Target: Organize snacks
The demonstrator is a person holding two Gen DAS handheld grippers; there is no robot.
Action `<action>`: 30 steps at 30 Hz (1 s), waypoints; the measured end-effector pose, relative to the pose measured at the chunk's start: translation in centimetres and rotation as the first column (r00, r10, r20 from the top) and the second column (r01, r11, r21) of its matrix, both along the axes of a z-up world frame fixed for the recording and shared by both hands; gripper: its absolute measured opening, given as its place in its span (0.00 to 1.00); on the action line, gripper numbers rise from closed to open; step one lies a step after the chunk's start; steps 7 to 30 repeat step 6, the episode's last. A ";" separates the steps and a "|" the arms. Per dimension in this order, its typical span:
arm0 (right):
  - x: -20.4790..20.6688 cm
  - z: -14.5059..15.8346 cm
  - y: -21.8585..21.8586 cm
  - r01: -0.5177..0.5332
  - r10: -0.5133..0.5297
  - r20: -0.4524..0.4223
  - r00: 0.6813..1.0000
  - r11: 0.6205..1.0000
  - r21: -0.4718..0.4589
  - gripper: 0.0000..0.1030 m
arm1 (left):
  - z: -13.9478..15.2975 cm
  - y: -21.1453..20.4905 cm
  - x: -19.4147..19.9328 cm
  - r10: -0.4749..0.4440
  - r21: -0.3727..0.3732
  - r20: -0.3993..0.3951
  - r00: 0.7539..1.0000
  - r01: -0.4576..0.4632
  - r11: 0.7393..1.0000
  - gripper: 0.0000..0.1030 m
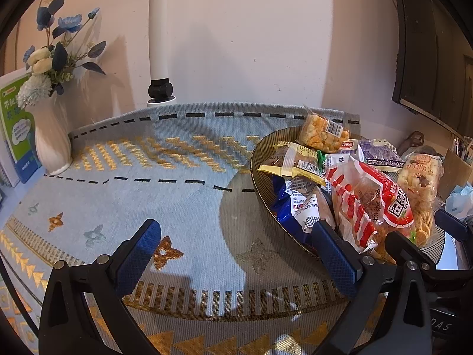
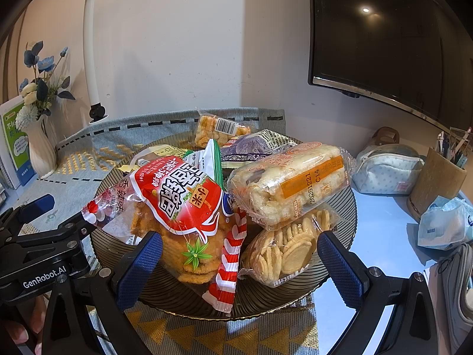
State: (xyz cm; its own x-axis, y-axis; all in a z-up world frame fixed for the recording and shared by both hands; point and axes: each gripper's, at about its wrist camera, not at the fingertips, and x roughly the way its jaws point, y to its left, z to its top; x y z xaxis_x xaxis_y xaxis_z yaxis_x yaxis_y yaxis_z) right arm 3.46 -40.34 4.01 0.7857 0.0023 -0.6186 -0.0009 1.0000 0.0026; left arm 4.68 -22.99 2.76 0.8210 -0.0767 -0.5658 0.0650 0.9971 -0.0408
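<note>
Apparently near done: snacks heaped on the ribbed plate (image 2: pixel 340 207). Both jaws spread, empty; next I'd straighten the red crisp bag (image 2: pixel 183 204).

"GenRobot.AI" shows white on the left tool (image 2: pixel 35 207); the rice-cracker pack (image 2: pixel 289 183) reads "20251221 C14"; the red bag (image 2: pixel 180 204) reads "香辣味".

Desk with a woven cloth and what rests on it

The desk (image 2: pixel 381 236) is pale and glossy, with a blue-and-gold patterned cloth (image 1: pixel 177 201) spread beneath the left claw (image 1: pixel 236 254). On the cloth, a dark ribbed plate (image 2: pixel 295 295) lies under the right claw (image 2: pixel 239 263); a white vase (image 1: pixel 51 142) stands far ahead-left; a dotted pouch (image 2: pixel 387 168) rests ahead-right on bare desk.
</note>
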 end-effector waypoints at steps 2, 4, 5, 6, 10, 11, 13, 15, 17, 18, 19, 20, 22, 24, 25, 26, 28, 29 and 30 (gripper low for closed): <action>0.0 0.0 0.0 0.000 0.000 0.000 1.000 1.000 0.000 1.00 | 0.0 0.0 0.0 0.001 -0.002 0.001 1.000 -0.001 1.000 0.99; 0.0 0.0 0.0 0.000 0.000 0.000 1.000 1.000 0.000 1.00 | 0.0 0.0 -0.1 0.002 0.001 0.005 1.000 -0.002 1.000 0.99; 0.0 0.0 0.0 0.000 0.000 0.000 1.000 1.000 0.000 1.00 | 0.0 0.0 -0.1 0.002 0.002 0.005 1.000 -0.002 1.000 0.99; 0.0 0.0 0.0 0.000 0.000 0.000 1.000 1.000 0.000 1.00 | 0.0 0.0 -0.1 0.002 0.006 0.007 1.000 -0.002 1.000 0.99; 0.0 0.0 0.0 0.000 0.000 0.000 1.000 1.000 0.000 1.00 | 0.0 0.0 -0.1 0.002 0.006 0.007 1.000 -0.002 1.000 0.99; 0.0 0.0 0.0 0.000 0.000 0.000 1.000 1.000 0.000 1.00 | 0.0 0.0 -0.1 0.002 0.006 0.007 1.000 -0.002 1.000 0.99; 0.0 0.0 0.0 0.000 0.000 0.000 1.000 1.000 0.000 1.00 | 0.0 0.0 -0.1 0.002 0.006 0.007 1.000 -0.002 1.000 0.99; 0.0 0.0 0.0 0.000 0.000 0.000 1.000 1.000 0.000 1.00 | 0.0 0.0 -0.1 0.002 0.006 0.007 1.000 -0.002 1.000 0.99; 0.0 0.0 0.0 0.000 0.000 0.000 1.000 1.000 0.000 1.00 | 0.0 0.0 -0.1 0.002 0.006 0.007 1.000 -0.002 1.000 0.99; 0.0 0.0 0.0 0.000 0.000 0.000 1.000 1.000 0.000 1.00 | 0.0 0.0 -0.1 0.002 0.006 0.007 1.000 -0.002 1.000 0.99; 0.0 0.0 0.0 0.000 0.000 0.000 1.000 1.000 0.000 1.00 | 0.0 0.0 -0.1 0.002 0.006 0.007 1.000 -0.002 1.000 0.99; 0.0 0.0 0.0 0.000 0.000 0.000 1.000 1.000 0.000 1.00 | 0.0 0.0 -0.1 0.002 0.006 0.007 1.000 -0.002 1.000 0.99; 0.0 0.0 0.0 0.000 0.000 0.000 1.000 1.000 0.000 1.00 | 0.0 0.0 -0.1 0.002 0.006 0.007 1.000 -0.002 1.000 0.99; 0.0 0.0 0.0 0.000 0.000 0.000 1.000 1.000 0.000 1.00 | 0.0 0.0 -0.1 0.002 0.006 0.007 1.000 -0.002 1.000 0.99; 0.0 0.0 0.0 0.000 0.000 0.000 1.000 1.000 0.000 1.00 | 0.0 0.0 -0.1 0.002 0.006 0.007 1.000 -0.002 1.000 0.99; 0.0 0.0 0.0 0.000 0.000 0.000 1.000 1.000 0.000 1.00 | 0.0 0.0 -0.1 0.002 0.006 0.007 1.000 -0.002 1.000 0.99; 0.0 0.0 0.0 0.000 0.000 0.000 1.000 1.000 0.000 1.00 | 0.0 0.0 -0.1 0.002 0.006 0.007 1.000 -0.002 1.000 0.99; 0.0 0.0 0.0 0.000 0.000 0.000 1.000 1.000 0.000 1.00 | 0.0 0.0 -0.1 0.002 0.006 0.007 1.000 -0.002 1.000 0.99; 0.0 0.0 0.0 0.000 0.000 0.000 1.000 1.000 0.000 1.00 | 0.0 0.0 -0.1 0.002 0.006 0.007 1.000 -0.002 1.000 0.99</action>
